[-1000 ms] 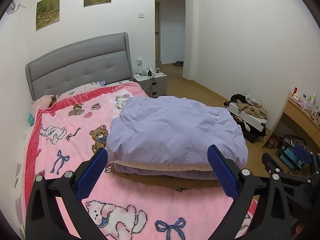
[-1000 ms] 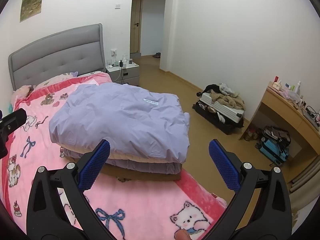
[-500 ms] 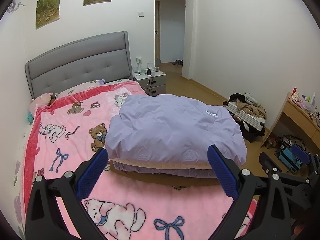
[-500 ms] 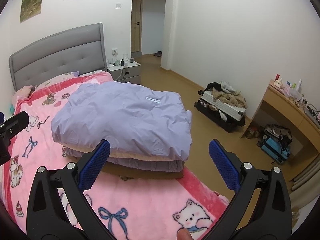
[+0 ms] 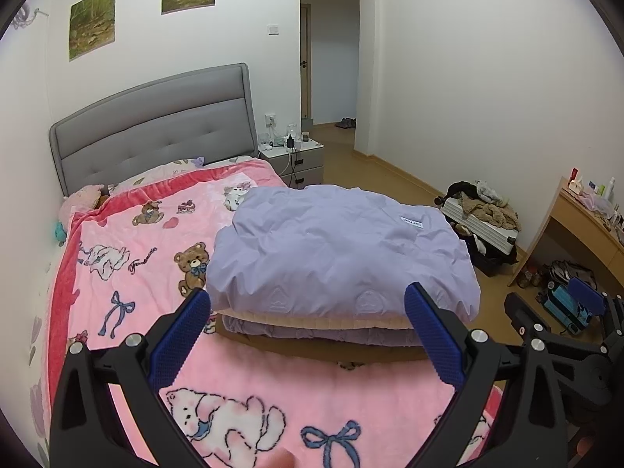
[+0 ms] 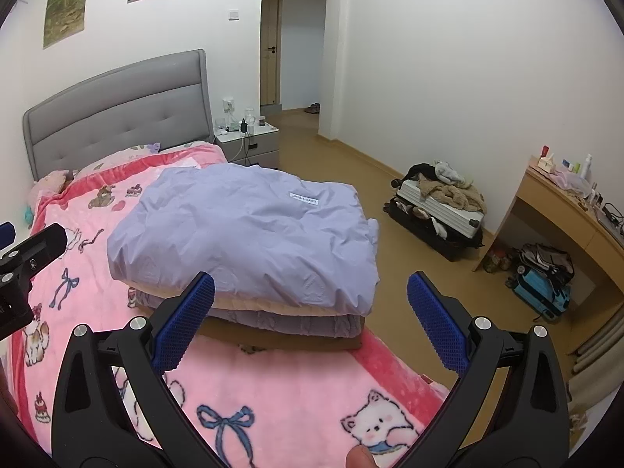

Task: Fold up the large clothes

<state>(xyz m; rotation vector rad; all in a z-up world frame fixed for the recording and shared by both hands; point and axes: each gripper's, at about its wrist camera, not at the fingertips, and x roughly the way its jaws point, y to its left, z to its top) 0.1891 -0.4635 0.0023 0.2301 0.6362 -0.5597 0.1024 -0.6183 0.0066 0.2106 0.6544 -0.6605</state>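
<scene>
A lilac padded garment point(image 5: 339, 249) point(image 6: 249, 234) lies folded into a thick flat stack on the pink blanket point(image 5: 128, 273) point(image 6: 280, 386), with a cream lining edge and a brown layer under it. A small white label shows on its top. My left gripper point(image 5: 308, 331) hangs open above the blanket just short of the stack's near edge, holding nothing. My right gripper point(image 6: 310, 319) is open too, near the stack's front right corner at the bed's edge. The right gripper's body shows at the far right of the left wrist view, and the left one at the left of the right wrist view.
A grey headboard point(image 5: 156, 117) and a bedside table point(image 5: 296, 160) stand at the back. On the wood floor to the right lie an open suitcase heaped with clothes point(image 6: 436, 210), a blue bag point(image 6: 542, 288) and a wooden desk point(image 6: 573, 210). A doorway point(image 5: 331, 46) opens behind.
Both grippers have drawn back and risen slightly from the folded stack, staying open. The garment has not moved.
</scene>
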